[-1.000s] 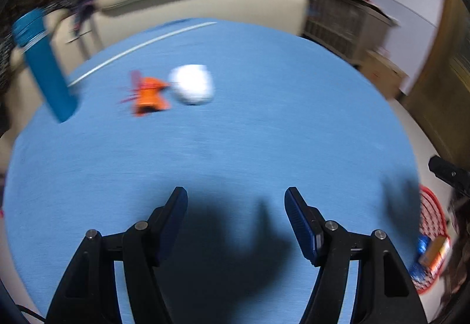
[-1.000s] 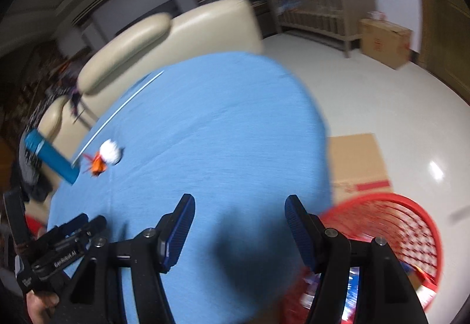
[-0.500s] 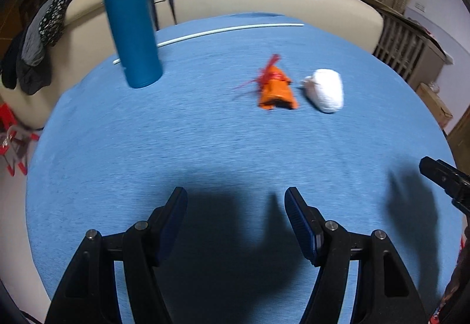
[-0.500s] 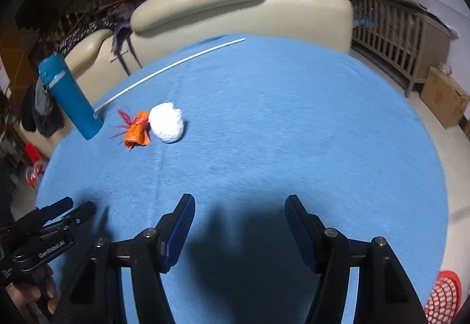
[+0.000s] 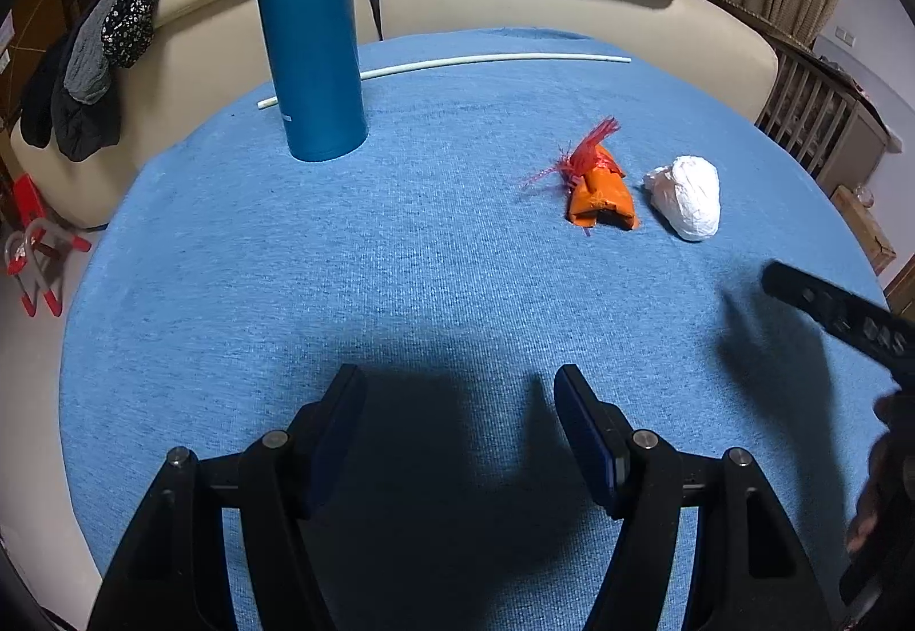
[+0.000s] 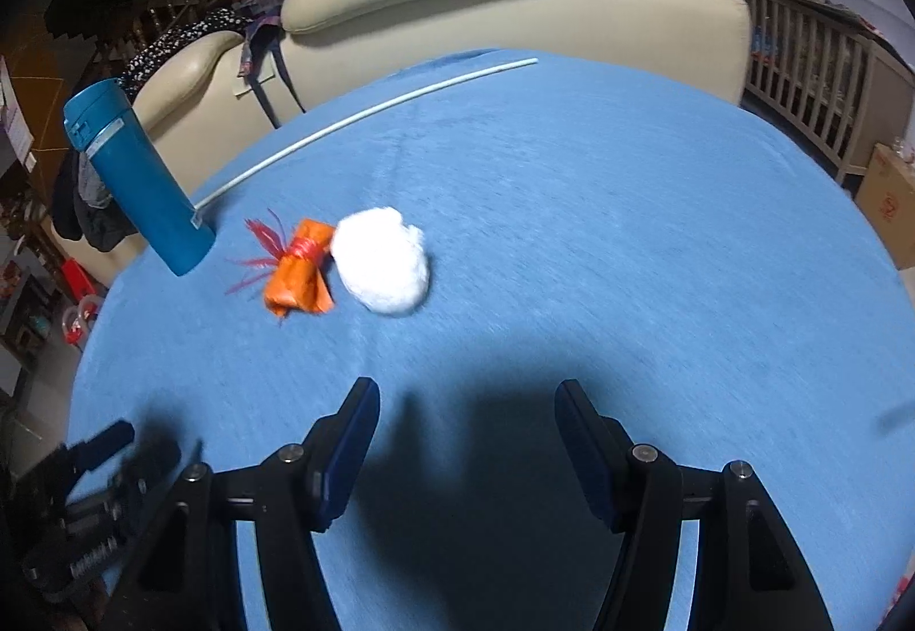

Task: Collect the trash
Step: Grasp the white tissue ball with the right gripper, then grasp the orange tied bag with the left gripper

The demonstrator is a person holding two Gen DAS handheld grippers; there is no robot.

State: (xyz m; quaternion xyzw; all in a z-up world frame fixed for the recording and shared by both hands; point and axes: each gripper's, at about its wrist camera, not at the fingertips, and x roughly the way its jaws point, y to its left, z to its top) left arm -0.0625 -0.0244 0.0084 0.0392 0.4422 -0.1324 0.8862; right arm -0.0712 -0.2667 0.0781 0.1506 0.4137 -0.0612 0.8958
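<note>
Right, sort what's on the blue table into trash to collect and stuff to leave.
Trash:
- crumpled white paper ball
- orange wrapper tied with red string

Leave:
- tall teal flask
- long thin white stick, possibly trash, unclear
- blue tablecloth

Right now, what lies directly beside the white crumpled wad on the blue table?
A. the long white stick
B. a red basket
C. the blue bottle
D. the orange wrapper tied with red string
D: the orange wrapper lies right next to the white wad, while the blue bottle and the white stick are farther away.
</note>
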